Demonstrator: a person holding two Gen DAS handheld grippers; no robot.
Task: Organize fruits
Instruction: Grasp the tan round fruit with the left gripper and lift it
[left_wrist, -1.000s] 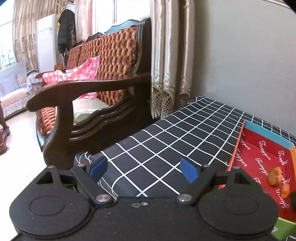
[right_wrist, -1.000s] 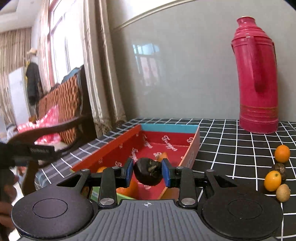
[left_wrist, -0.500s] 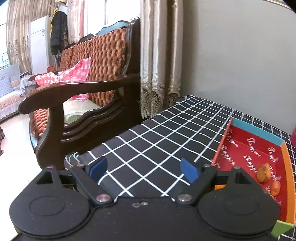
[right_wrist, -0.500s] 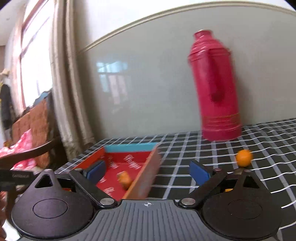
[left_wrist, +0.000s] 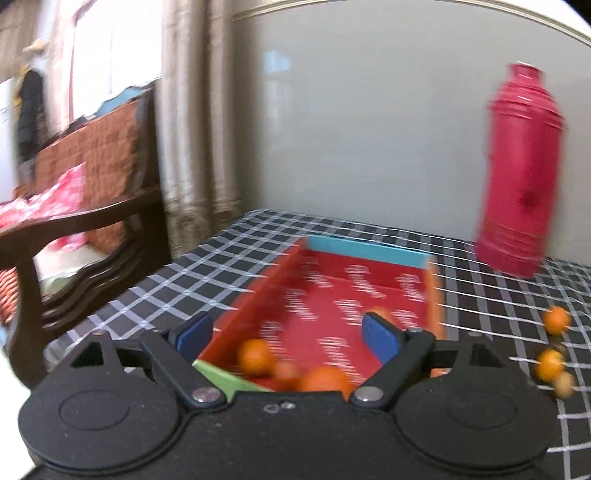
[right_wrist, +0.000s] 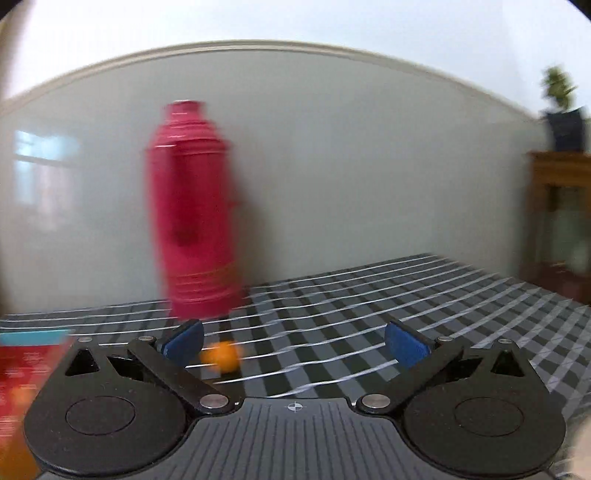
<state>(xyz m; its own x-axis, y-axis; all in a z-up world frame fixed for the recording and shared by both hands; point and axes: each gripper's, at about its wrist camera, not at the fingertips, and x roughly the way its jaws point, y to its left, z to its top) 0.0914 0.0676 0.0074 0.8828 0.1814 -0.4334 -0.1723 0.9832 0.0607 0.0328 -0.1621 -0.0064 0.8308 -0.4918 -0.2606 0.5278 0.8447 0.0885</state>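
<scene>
On the checked table (right_wrist: 424, 295), your right gripper (right_wrist: 293, 345) has its jaws wide apart and holds nothing. One small orange fruit (right_wrist: 223, 356) sits on the cloth just beside its left blue pad, in front of the red flask (right_wrist: 195, 229). Your left gripper (left_wrist: 286, 334) is wide and empty too. It hangs over the near end of the red box (left_wrist: 369, 254), where a few orange fruits (left_wrist: 255, 356) lie already. More loose fruits (left_wrist: 550, 363) wait near the table's right edge, past the box.

I think the next job is to pick up a loose fruit. Both views are blurry, so slow down first. Line up the fruit in the middle between the pads, not off to one side. Go low, close softly so it does not roll or squash. Keep clear of the flask so you do not knock it over.
</scene>
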